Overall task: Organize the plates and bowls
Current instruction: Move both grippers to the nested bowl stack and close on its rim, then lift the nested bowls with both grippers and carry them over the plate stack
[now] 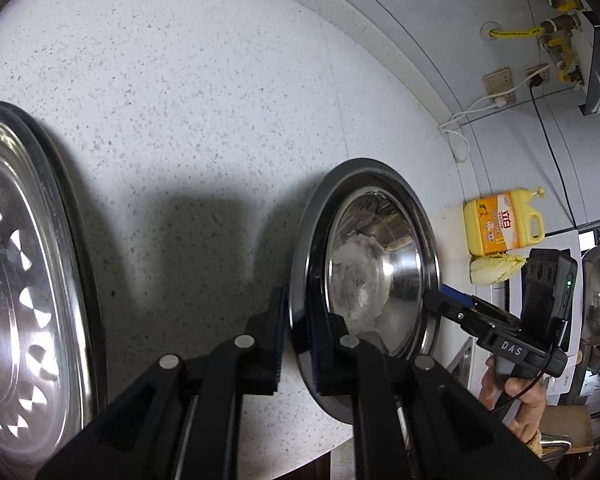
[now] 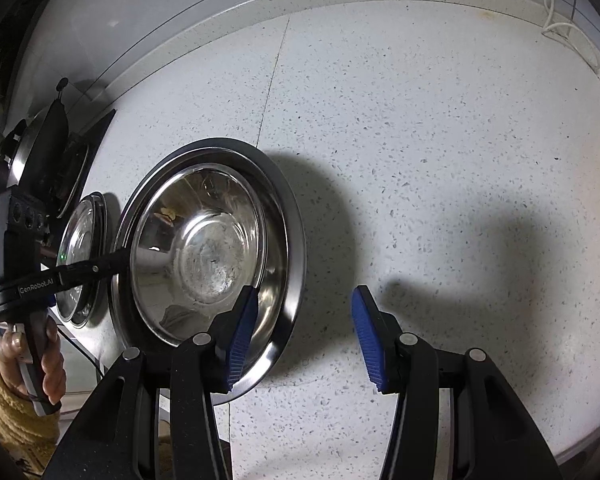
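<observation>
1. The steel bowl [image 1: 376, 268] sat inside a wide steel plate [image 1: 300, 280] on the speckled tabletop [image 1: 180, 100]. The left tongs [image 1: 296, 332] were pinched narrow on the plate's near rim, one pad on each face of it.
2. In the right wrist view, the right tongs [image 2: 305, 334] stood partly apart with only tabletop between them. Their left pad [image 2: 242, 336] overlapped the plate's right rim, though contact could not be judged.
3. Only the left wrist view showed a second steel plate [image 1: 28, 272] left of the bowl, and a yellow detergent jug [image 1: 500, 222] right of it, its label unreadable.
4. The right tongs' body read "DAS" there. In the right wrist view, the left tongs' body read "GenRobot.AI", gripped by a hand [image 2: 40, 360] in a yellow knitted sleeve [image 2: 8, 416].
</observation>
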### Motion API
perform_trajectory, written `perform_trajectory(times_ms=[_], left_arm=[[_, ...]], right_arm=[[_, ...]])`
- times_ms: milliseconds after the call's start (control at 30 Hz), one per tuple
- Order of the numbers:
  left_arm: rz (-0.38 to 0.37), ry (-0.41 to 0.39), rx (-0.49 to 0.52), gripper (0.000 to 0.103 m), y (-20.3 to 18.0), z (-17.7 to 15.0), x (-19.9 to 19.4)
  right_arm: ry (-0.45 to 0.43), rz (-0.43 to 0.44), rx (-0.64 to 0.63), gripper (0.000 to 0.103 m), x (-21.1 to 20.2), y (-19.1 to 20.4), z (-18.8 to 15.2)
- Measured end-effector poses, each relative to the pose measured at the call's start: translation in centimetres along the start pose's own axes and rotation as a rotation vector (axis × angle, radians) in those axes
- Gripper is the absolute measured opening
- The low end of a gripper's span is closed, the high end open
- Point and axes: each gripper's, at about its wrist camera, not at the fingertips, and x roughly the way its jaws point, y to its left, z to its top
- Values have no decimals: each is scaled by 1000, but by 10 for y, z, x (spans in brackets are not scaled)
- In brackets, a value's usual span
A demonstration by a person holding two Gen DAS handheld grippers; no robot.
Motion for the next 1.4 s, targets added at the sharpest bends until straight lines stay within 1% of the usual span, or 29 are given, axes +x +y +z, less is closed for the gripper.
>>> perform_trajectory(times_ms=[67, 133, 200, 333, 400, 433, 500, 567, 633, 667, 767, 833, 967, 1067, 1200, 1300, 1400], left_arm=[[7, 9, -2, 15, 0, 1, 2], [29, 24, -5, 23, 1, 0, 7], [34, 45, -10, 25, 2, -1, 12], [41, 34, 10, 25, 0, -1, 13], [28, 34, 7, 23, 1, -1, 13], [20, 34, 8, 22, 1, 0, 13], [13, 32, 16, 22, 1, 1, 12], [7, 33, 15, 21, 2, 1, 12], [-22, 43, 7, 14, 3, 3, 12], [-20, 41, 12, 14, 1, 3, 12], [-5, 37, 35, 14, -2, 2, 11], [-7, 30, 32, 13, -2, 2, 10], [-34, 20, 35, 13, -6, 3, 1], [-55, -4, 38, 13, -11, 4, -17], [-58, -63, 45, 13, -7, 3, -66], [-36, -113, 42, 13, 9, -1, -109], [8, -158, 24, 13, 38, -7, -154]], right_arm=[[0, 3, -2, 44, -1, -2, 0], [1, 13, -2, 44, -1, -5, 0], [4, 28, 7, 44, -1, -7, 0], [3, 59, 26, 44, 1, -14, 2], [-3, 62, 31, 43, 0, -17, 2], [-6, 61, 31, 34, 0, -18, 2], [3, 74, 32, 30, 1, -21, 1], [11, 76, 27, 29, 5, -20, 1], [13, 76, 20, 25, 7, -17, 1], [12, 76, 19, 24, 7, -16, 1], [9, 74, 1, 12, 8, -10, 2], [3, 42, -18, 12, 7, -5, 2], [-12, 40, -4, 12, 0, -3, 1], [-28, 27, -11, 12, -14, 5, 2], [-64, 27, -45, 12, -36, 30, 9], [-100, 58, -96, 12, -49, 67, 15], [-115, 113, -148, 12, -46, 109, 20]])
